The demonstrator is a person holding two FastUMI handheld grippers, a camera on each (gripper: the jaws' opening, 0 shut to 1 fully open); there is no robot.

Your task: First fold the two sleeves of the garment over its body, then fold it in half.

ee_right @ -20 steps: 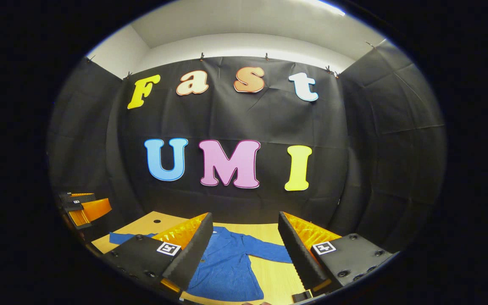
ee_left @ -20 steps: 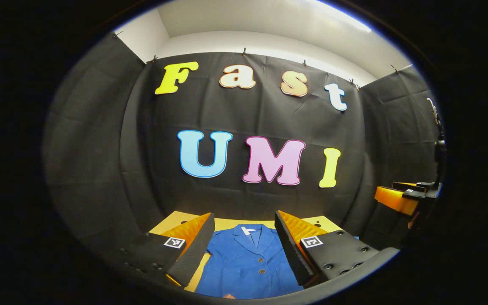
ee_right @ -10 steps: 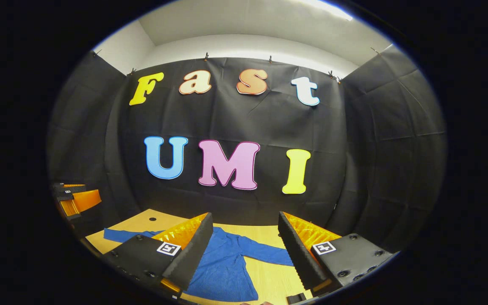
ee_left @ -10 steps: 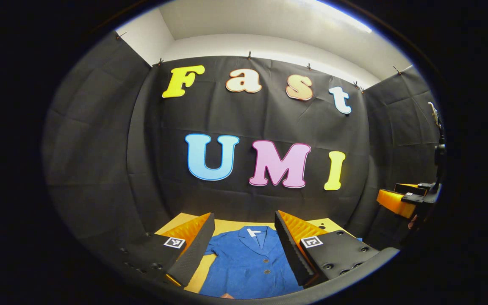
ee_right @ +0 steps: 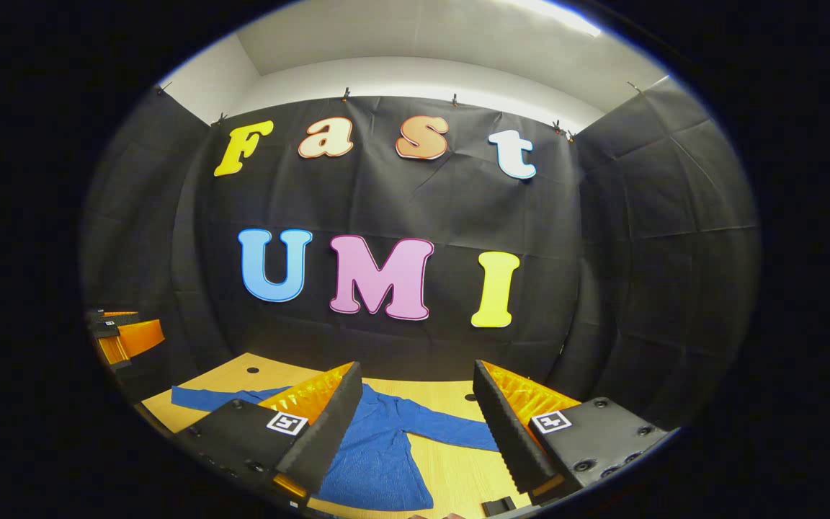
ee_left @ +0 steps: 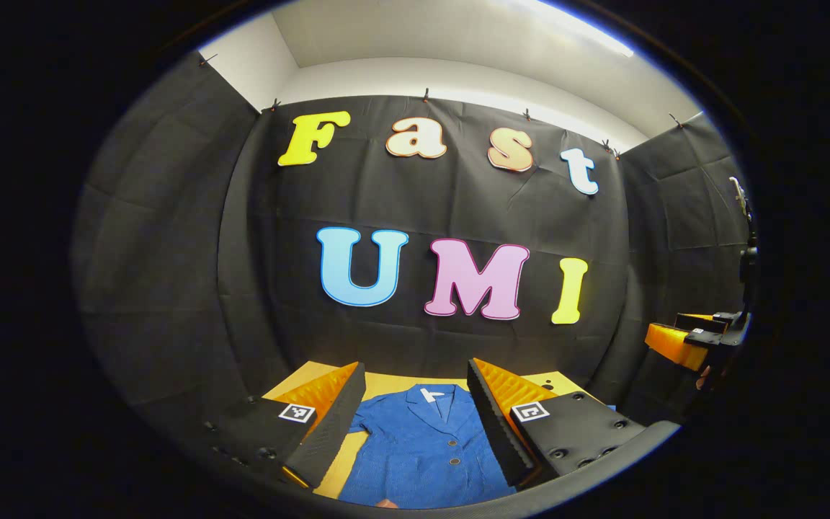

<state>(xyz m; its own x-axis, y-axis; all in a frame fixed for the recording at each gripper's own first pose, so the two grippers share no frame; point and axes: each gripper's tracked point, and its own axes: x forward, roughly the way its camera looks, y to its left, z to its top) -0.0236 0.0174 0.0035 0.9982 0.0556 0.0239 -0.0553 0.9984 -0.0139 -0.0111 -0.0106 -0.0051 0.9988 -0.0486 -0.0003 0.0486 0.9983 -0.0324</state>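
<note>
A blue buttoned jacket (ee_left: 422,447) lies flat on the wooden table (ee_left: 393,380), collar toward the back wall. My left gripper (ee_left: 415,425) hovers open above its chest, nothing between the fingers. In the right gripper view the jacket (ee_right: 379,454) shows both sleeves spread out: one sleeve (ee_right: 206,398) reaches left, the other sleeve (ee_right: 451,430) reaches right. My right gripper (ee_right: 415,425) is open above the jacket's right side and holds nothing. The other gripper appears far off at the right edge (ee_left: 689,339) of the left gripper view and at the left edge (ee_right: 123,337) of the right gripper view.
The table (ee_right: 451,393) runs back to the black cloth wall. Small round holes (ee_right: 251,370) mark the tabletop near its far corners. A small dark item (ee_right: 499,506) sits at the table's near edge by my right gripper.
Both views have shifted slightly: the left gripper tipped down a little, the right gripper turned a bit to the right, so more of the left sleeve shows. The jacket has not moved.
</note>
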